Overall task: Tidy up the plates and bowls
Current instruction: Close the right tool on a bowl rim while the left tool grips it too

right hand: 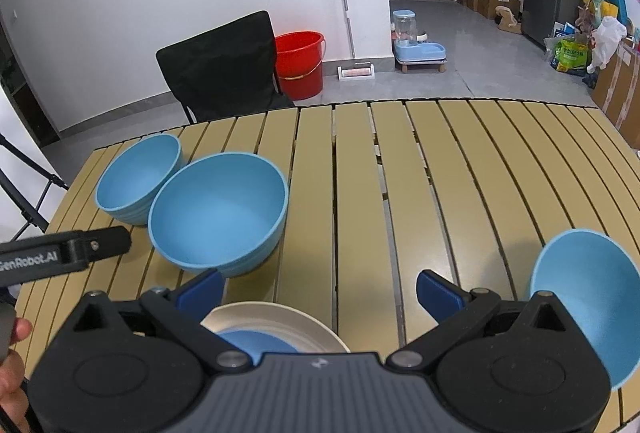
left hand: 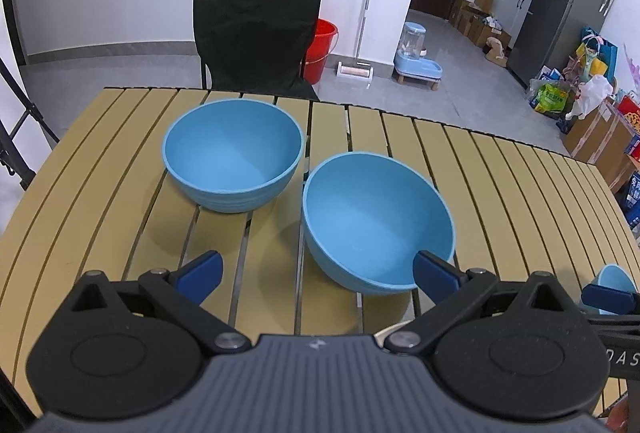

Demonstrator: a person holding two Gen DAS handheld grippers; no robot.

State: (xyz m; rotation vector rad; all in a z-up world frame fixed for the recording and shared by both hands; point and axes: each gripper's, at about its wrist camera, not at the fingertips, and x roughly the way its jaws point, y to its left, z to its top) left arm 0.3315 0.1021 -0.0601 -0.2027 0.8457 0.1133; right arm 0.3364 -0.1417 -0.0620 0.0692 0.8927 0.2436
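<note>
Two large blue bowls stand side by side on the tan slatted table (left hand: 500, 193): a far bowl (left hand: 232, 157) (right hand: 138, 181) and a near bowl (left hand: 376, 221) (right hand: 218, 209). My left gripper (left hand: 318, 273) is open and low over the table, its right fingertip (left hand: 436, 275) at the near bowl's front rim. My right gripper (right hand: 320, 291) is open and holds nothing. Under it lies a cream plate (right hand: 280, 325) with a blue dish (right hand: 256, 341) on it, mostly hidden. A smaller blue bowl (right hand: 580, 297) (left hand: 614, 279) sits just right of the right gripper.
A black chair (left hand: 256, 41) stands behind the table's far edge, with a red bucket (left hand: 320, 49) and a mop on the floor beyond. Boxes and bags crowd the right side of the room. A hand (right hand: 12, 373) holds the left gripper's body (right hand: 64, 253).
</note>
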